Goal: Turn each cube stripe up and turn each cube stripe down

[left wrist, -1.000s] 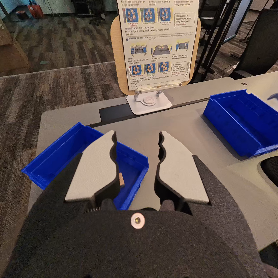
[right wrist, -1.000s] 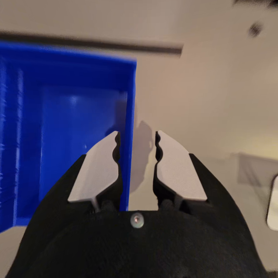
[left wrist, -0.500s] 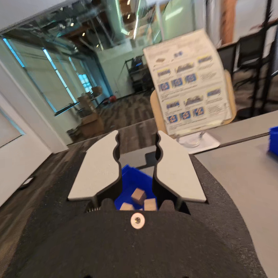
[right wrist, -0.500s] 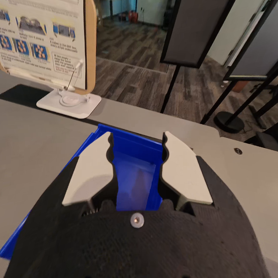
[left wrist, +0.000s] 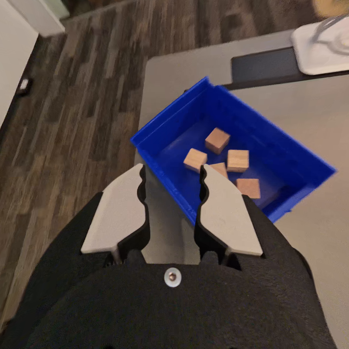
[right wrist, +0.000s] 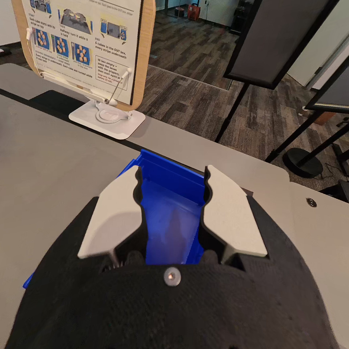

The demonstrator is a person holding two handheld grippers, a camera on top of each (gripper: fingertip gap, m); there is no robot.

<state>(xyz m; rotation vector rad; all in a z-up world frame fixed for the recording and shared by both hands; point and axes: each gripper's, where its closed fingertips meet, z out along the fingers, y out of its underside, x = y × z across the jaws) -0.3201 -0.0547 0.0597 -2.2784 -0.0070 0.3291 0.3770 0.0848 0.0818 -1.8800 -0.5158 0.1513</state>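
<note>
Cubes of pale wood, five that I can count, lie loose in a blue bin (left wrist: pixel 222 105) just past the tips of my left gripper (left wrist: pixel 171 168). My left gripper hangs above the near left corner of that bin, fingers spread apart and gripping nothing. Nearest my right finger is a cube partly hidden behind it (left wrist: pixel 219 168); beside it sit one cube to the left (left wrist: pixel 195 159), one to the right (left wrist: pixel 237 160), one nearer me on the right (left wrist: pixel 248 188), and one farther back (left wrist: pixel 217 140). No stripe shows on any face I can see; the view is blurred. This bin sits skewed near the left edge of a grey table (left wrist: pixel 311 132).

My right gripper (right wrist: pixel 171 168) is also spread wide and holds nothing. It hovers over a second blue bin (right wrist: pixel 170 170), whose floor between my fingers shows only bare blue plastic. Beyond that bin, on the same grey table, a white stand (right wrist: pixel 107 124) holds a wooden board with a printed instruction sheet (right wrist: pixel 81 43) of small pictures and lines of text. Past the table edge lies dark wood-pattern floor (right wrist: pixel 188 90) with black stand legs
</note>
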